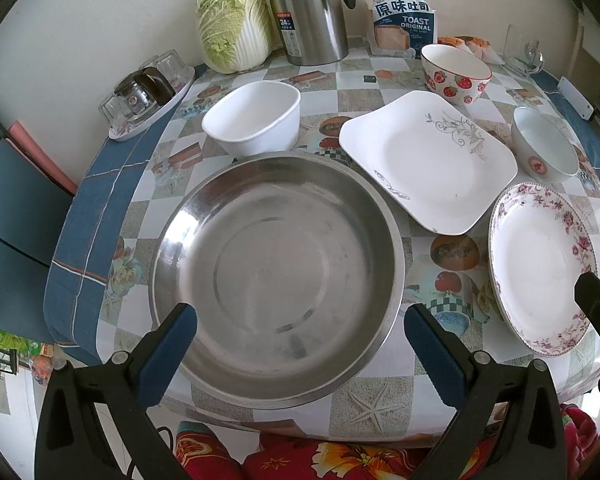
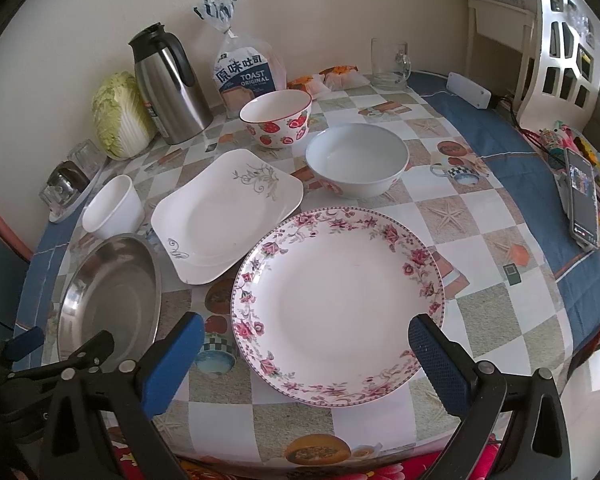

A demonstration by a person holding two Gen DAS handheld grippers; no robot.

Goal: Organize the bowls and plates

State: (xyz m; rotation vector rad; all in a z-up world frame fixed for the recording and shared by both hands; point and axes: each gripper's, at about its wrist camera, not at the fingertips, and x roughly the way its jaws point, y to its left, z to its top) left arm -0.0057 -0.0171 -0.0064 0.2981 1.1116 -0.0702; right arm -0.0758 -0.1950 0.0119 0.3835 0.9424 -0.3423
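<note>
Both tools gape above the empty steel basin (image 1: 276, 264) and floral plate (image 2: 336, 300).

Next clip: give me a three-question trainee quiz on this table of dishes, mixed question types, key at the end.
1. True or false: the left gripper holds the round stainless steel basin.
2. Which dish lies in front of the open right gripper: A square white plate with grey vine print, B round floral-rimmed plate, C strawberry-print bowl?
3. How many bowls, not counting the basin, stand on the table?

Key: 1 false, it is open and empty; 2 B; 3 three.
</note>
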